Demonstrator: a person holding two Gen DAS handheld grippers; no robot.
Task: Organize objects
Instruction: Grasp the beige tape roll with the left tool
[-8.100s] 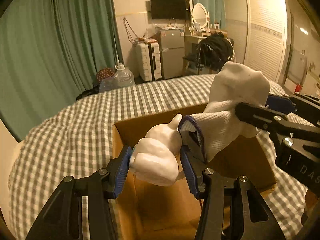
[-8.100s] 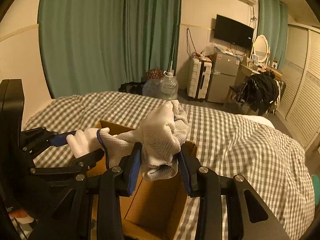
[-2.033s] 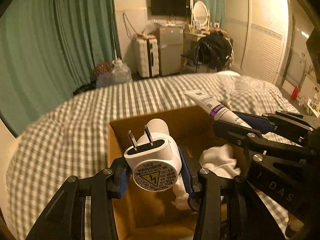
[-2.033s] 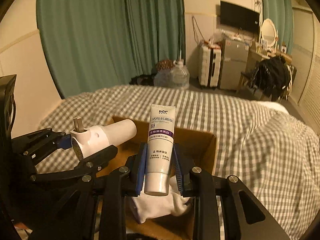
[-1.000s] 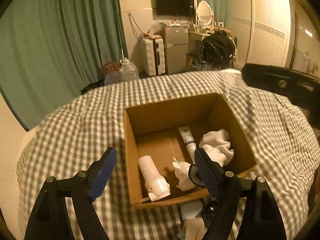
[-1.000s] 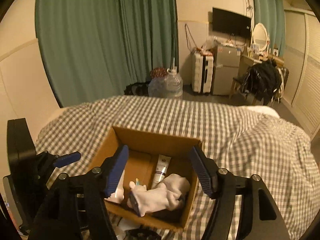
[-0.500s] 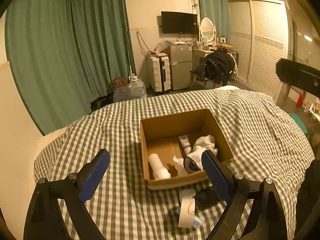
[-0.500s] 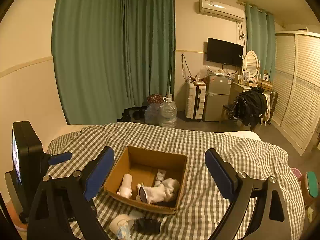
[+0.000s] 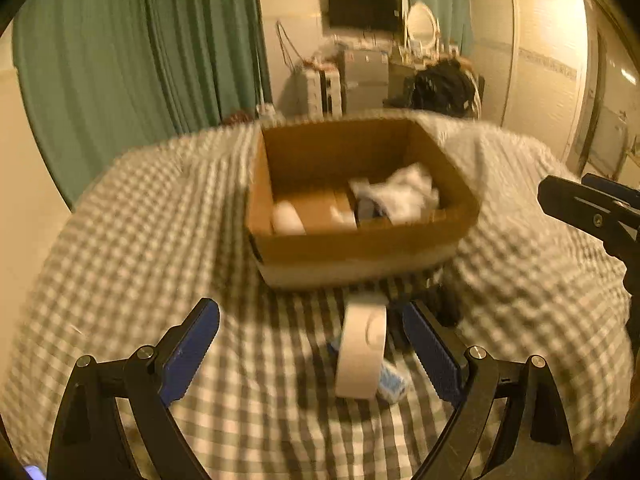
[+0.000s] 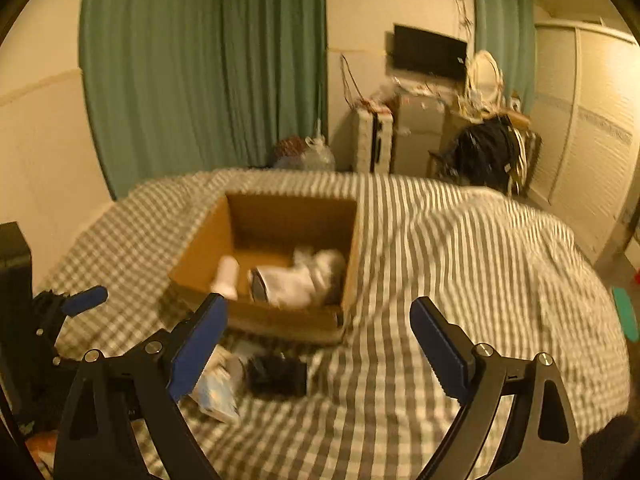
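Cardboard box open-topped on the checked bedspread, holding a white sock bundle at its right side, a white plug adapter at its left, blurred but recognisable. Roll of white tape standing on edge on the bedspread just in front of the box, beside a small blue-and-white packet and a black object, all outside the box. Left gripper spread wide and empty with the tape roll between its fingers and untouched; right gripper likewise spread wide, nothing gripped, jaws of both recently widened.
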